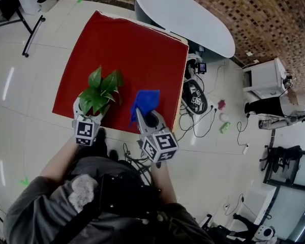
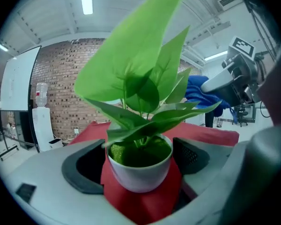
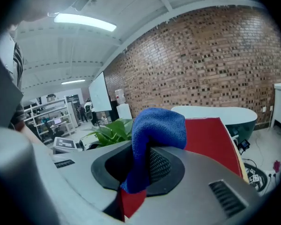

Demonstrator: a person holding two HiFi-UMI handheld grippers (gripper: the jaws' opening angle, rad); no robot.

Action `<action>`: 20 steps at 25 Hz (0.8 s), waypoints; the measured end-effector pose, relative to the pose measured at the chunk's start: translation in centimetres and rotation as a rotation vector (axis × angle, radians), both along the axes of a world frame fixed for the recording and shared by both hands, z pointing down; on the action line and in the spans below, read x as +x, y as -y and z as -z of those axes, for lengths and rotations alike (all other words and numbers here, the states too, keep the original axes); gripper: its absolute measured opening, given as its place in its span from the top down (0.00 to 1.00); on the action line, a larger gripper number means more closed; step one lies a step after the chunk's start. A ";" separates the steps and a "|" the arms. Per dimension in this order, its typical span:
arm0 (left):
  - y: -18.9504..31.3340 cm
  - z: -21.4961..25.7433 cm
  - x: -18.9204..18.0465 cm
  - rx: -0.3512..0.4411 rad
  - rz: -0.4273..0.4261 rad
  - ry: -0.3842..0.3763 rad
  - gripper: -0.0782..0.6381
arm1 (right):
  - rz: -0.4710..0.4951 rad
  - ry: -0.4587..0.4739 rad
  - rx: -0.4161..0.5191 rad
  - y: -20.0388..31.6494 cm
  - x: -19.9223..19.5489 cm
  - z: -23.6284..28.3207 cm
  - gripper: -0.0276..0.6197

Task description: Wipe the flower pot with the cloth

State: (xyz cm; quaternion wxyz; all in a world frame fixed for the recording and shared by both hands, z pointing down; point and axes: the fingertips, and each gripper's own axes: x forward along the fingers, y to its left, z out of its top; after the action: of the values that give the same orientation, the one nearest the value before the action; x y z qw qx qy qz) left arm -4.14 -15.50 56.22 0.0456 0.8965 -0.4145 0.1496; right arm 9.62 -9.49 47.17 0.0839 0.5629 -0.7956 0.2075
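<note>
A green leafy plant (image 1: 99,93) in a white flower pot (image 2: 139,170) stands near the front edge of the red table (image 1: 132,50). My left gripper (image 1: 87,117) is open around the pot. The pot sits between the dark pads (image 2: 82,170), with a gap showing on each side. To the right of the plant, my right gripper (image 1: 146,118) is shut on a blue cloth (image 1: 145,99). In the right gripper view the cloth (image 3: 154,130) bunches above the jaws and hangs down between them. The plant's leaves (image 3: 113,131) show beyond to the left.
A white oval table (image 1: 183,14) stands behind the red one. Cables and a black device (image 1: 195,98) lie on the floor to the right. Farther right are a white cabinet (image 1: 267,78) and a person (image 1: 284,103). A stand's legs (image 1: 30,32) are at the top left.
</note>
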 end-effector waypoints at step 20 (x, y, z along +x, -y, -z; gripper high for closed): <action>1.7 -0.6 0.2 0.022 -0.170 -0.032 0.25 | 0.066 0.362 -0.206 8.0 -7.9 -9.5 0.84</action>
State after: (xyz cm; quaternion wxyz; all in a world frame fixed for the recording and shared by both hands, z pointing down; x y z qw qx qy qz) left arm -3.96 -17.20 56.79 0.0294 0.9312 -0.3378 0.1340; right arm 1.75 -17.54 56.62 0.0037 0.4784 -0.7903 0.3827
